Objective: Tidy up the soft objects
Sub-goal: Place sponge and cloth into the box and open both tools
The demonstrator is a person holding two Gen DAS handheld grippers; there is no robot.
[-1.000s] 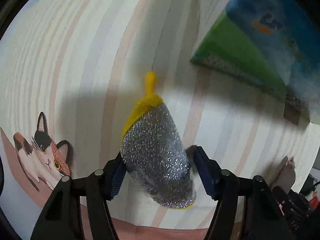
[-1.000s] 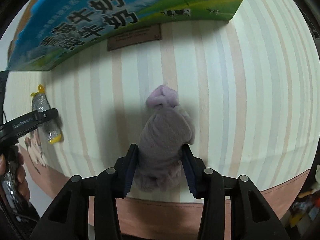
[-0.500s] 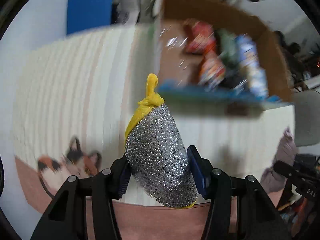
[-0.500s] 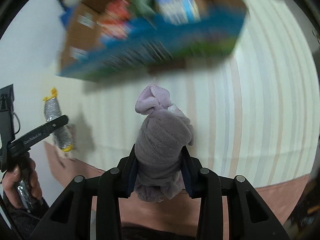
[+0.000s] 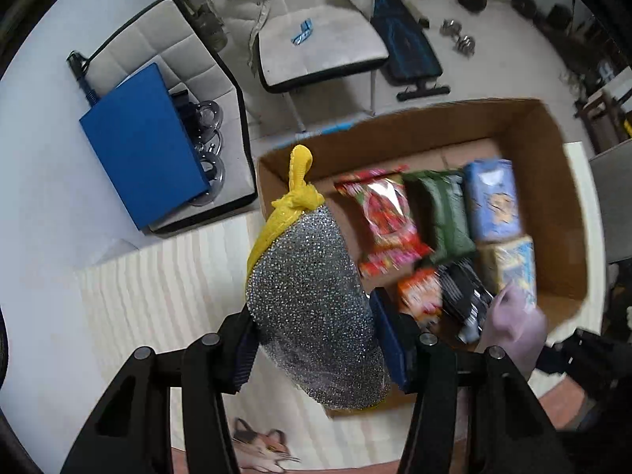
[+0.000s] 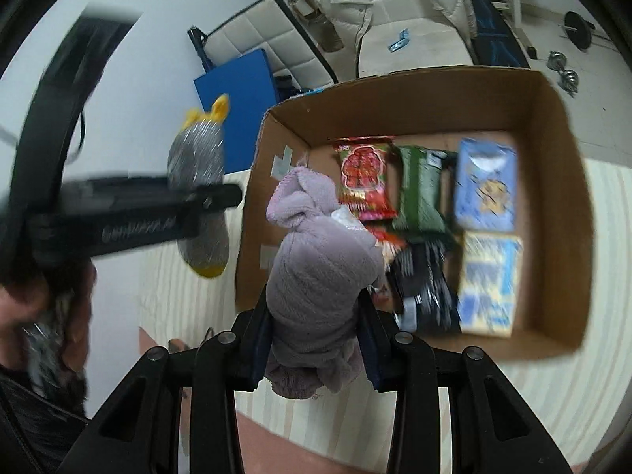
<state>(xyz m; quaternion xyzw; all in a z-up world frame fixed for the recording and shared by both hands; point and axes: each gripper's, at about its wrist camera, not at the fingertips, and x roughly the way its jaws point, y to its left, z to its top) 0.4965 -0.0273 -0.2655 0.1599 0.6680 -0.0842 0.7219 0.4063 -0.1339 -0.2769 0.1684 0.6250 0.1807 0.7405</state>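
My left gripper (image 5: pixel 316 359) is shut on a silver glitter sponge (image 5: pixel 312 308) with a yellow knotted top, held in the air by the left rim of an open cardboard box (image 5: pixel 553 150). It also shows in the right wrist view (image 6: pixel 201 181). My right gripper (image 6: pixel 316 339) is shut on a rolled lilac towel (image 6: pixel 316 260), held above the box's near left corner (image 6: pixel 252 213). The towel's tip also shows in the left wrist view (image 5: pixel 517 328). The box holds several snack packets, among them a red one (image 6: pixel 363 177) and a blue one (image 6: pixel 486 189).
The box stands on a striped cloth (image 5: pixel 158 296) with a cat print (image 5: pixel 260 446). Beyond the table are a blue panel (image 5: pixel 142 146), a padded chair (image 5: pixel 316 39) with a white jacket, and dumbbells (image 5: pixel 462 39) on the floor.
Both grippers have risen from the cloth with their loads and now hang over the box, whose inside has come into view. Both stay shut.
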